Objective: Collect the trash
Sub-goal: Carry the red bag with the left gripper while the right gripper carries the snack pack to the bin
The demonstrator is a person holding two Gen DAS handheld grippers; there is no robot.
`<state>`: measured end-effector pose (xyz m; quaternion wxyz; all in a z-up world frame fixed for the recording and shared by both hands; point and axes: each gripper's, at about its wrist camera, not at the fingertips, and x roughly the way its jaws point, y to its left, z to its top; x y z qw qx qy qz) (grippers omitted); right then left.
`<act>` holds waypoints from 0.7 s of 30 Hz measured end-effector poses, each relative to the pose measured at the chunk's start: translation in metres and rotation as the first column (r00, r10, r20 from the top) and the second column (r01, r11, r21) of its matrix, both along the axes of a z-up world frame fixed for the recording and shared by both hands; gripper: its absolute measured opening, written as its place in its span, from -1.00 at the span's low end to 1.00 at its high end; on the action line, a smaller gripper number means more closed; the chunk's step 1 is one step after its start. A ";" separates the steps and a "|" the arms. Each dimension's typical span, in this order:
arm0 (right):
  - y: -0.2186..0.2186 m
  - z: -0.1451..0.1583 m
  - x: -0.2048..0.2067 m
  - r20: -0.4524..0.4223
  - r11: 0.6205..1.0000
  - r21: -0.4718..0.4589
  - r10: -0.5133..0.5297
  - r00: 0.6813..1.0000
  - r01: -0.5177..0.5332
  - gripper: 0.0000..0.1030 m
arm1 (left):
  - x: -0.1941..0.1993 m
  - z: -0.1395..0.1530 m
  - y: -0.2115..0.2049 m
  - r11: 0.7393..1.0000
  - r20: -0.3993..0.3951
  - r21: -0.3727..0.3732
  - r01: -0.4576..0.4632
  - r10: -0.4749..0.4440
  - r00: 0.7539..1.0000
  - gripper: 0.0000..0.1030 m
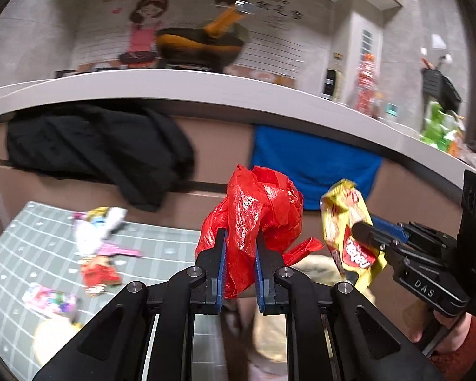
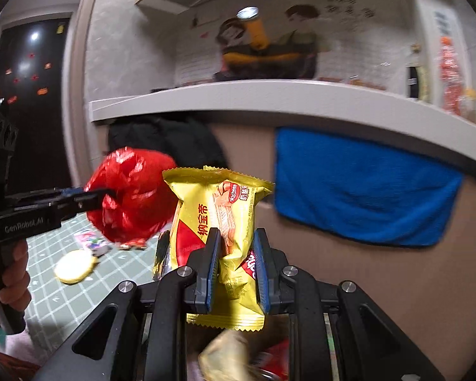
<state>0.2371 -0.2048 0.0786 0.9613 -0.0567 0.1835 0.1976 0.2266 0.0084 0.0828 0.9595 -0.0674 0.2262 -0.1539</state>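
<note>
Gripping red bag (image 1: 257,209), contents seemingly hidden.

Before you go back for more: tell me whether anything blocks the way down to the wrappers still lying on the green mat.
Nothing visible does. The wrappers lie uncovered on the green mat, open space above them. But both grippers are full: the left gripper is shut on the red plastic bag, the right gripper on the yellow snack packet.

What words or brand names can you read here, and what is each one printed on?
"DAS": body of the right tongs.
"GenRobot.AI": body of the left tongs.
"纳宝帝" and "Richeese": yellow snack packet.
Wall writing: too blurred to read.
Wrappers on the mat: too blurred.
</note>
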 end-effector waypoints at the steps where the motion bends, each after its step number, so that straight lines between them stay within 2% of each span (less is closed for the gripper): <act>1: -0.010 0.003 -0.005 0.004 1.000 0.001 -0.021 1.000 0.021 -0.63 | 0.000 0.000 -0.010 1.000 -0.002 -0.003 0.020 -0.020 1.000 -0.71; 11: -0.085 -0.004 -0.020 0.012 0.985 0.016 -0.173 0.985 0.172 -0.63 | 0.012 -0.010 -0.088 0.986 -0.050 -0.022 0.165 -0.166 0.985 -0.71; 21: -0.117 -0.031 -0.011 -0.050 0.972 0.072 -0.219 0.974 0.223 -0.62 | 0.027 -0.038 -0.121 0.980 -0.128 0.013 0.198 -0.195 0.972 -0.71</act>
